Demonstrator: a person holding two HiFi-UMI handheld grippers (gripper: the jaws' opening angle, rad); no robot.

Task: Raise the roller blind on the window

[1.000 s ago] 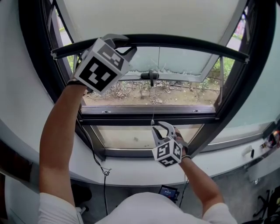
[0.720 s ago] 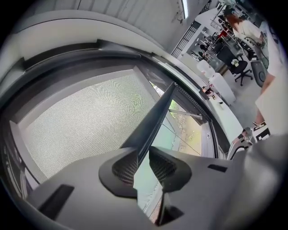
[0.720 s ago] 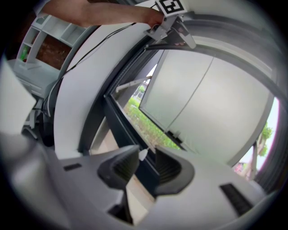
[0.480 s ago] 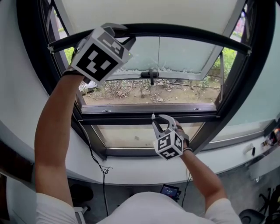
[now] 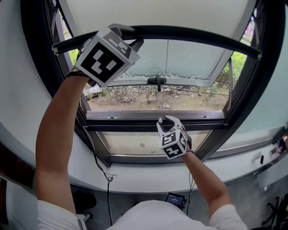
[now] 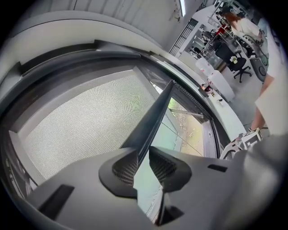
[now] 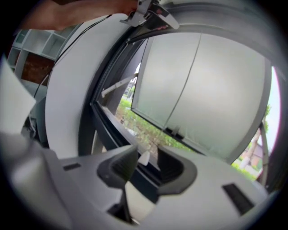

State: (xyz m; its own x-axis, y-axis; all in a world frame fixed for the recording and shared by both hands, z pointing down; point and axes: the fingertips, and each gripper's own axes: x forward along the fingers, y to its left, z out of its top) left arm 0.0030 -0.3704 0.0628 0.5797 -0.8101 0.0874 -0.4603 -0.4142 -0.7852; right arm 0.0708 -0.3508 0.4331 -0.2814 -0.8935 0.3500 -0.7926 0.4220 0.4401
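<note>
You stand at a dark-framed window (image 5: 153,123) above a white sill (image 5: 148,173), with dry plants on bare ground (image 5: 153,96) outside.

Your left gripper (image 5: 130,35) is up near the window's upper left corner. Its jaws are clamped at a middling width on the bottom bar (image 5: 193,35) of the roller blind (image 5: 153,13). In the left gripper view the bar (image 6: 155,112) runs straight out from between the pads of the gripper (image 6: 143,157), with the mesh fabric (image 6: 81,121) spread to its left.

Your right gripper (image 5: 165,121) sits low, in front of the window's middle rail. Its jaws have just been opening and stand wide. A small white pull (image 7: 144,158) lies between them in the right gripper view (image 7: 146,164). A thin cord (image 5: 167,67) hangs from the bar down towards it.

That view is blurred, so you cannot tell whether the pull touches a pad. The blind's top is cut off by the upper edge of the head view.

A black cable (image 5: 107,179) dangles over the sill's front edge.
</note>
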